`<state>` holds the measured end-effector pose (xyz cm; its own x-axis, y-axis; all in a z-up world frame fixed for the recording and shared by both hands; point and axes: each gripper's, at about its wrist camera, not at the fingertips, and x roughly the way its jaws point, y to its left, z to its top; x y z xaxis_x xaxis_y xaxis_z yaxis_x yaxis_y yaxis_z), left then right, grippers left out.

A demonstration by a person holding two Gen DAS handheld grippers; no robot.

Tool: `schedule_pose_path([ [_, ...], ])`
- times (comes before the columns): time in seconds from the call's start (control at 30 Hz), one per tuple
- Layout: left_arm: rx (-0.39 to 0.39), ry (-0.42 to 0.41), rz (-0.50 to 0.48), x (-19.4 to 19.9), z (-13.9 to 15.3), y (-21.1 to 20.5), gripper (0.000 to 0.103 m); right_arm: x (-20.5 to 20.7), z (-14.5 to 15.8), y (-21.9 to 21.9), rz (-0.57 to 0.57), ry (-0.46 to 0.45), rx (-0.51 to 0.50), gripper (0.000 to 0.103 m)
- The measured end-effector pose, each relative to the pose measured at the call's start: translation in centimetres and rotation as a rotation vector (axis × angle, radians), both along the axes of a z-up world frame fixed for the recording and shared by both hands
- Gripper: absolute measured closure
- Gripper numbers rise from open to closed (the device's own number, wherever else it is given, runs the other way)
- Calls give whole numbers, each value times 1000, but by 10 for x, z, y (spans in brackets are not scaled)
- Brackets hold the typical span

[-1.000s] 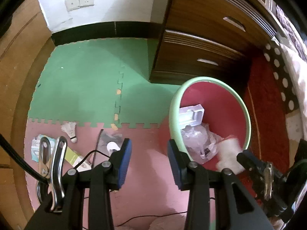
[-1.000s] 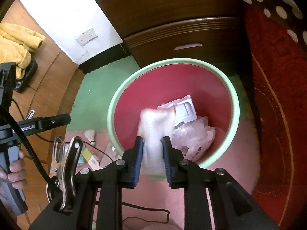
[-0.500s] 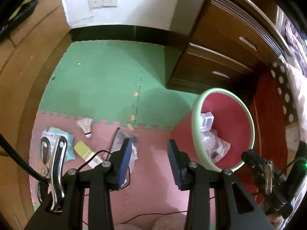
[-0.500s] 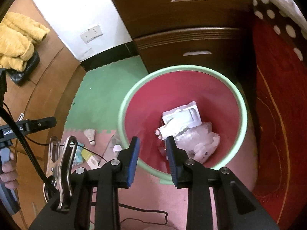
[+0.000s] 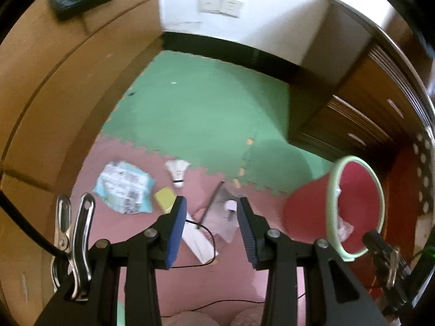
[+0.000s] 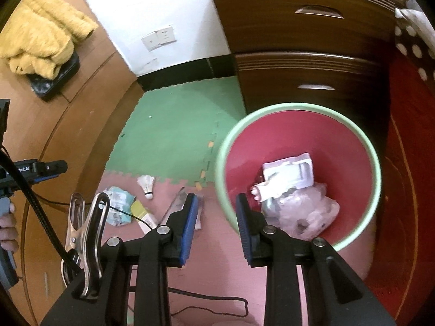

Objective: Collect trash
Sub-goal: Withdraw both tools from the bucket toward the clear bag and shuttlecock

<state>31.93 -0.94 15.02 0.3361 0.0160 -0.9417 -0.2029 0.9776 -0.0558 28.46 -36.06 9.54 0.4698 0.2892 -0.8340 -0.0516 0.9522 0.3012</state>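
A red bin with a pale green rim [image 6: 299, 107] holds a white plastic tray [image 6: 293, 174] and crumpled clear bags [image 6: 310, 214]. My right gripper [image 6: 216, 212] hangs open and empty over the bin's near left rim. On the pink mat lie a shuttlecock [image 5: 178, 171], a blue and white wrapper [image 5: 122, 187], a yellow card [image 5: 164, 202], a clear bag with a white piece [image 5: 227, 209] and a white strip [image 5: 198, 241]. My left gripper [image 5: 212, 217] is open and empty above the clear bag. The bin [image 5: 353, 203] is at its right.
A dark wooden chest of drawers [image 6: 312, 54] stands behind the bin, with a red rug [image 6: 407, 163] to the right. A wooden floor [image 5: 54, 95] borders the green mat [image 5: 204, 114]. A thin black cable [image 5: 206, 260] crosses the pink mat. A yellow cloth [image 6: 40, 43] lies far left.
My right gripper let go of a white wad, which fell into the bin, and drew back to the left. My left gripper swung left from the bin to over the floor litter.
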Motion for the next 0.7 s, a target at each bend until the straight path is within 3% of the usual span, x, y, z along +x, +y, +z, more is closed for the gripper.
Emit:
schedule_pose_path([
  [0.47, 101, 32, 224, -25, -1, 109, 63, 8, -6, 47, 96, 20, -13, 73],
  [0.7, 116, 87, 291, -35, -30, 142, 63, 12, -18, 72, 144, 43, -24, 73],
])
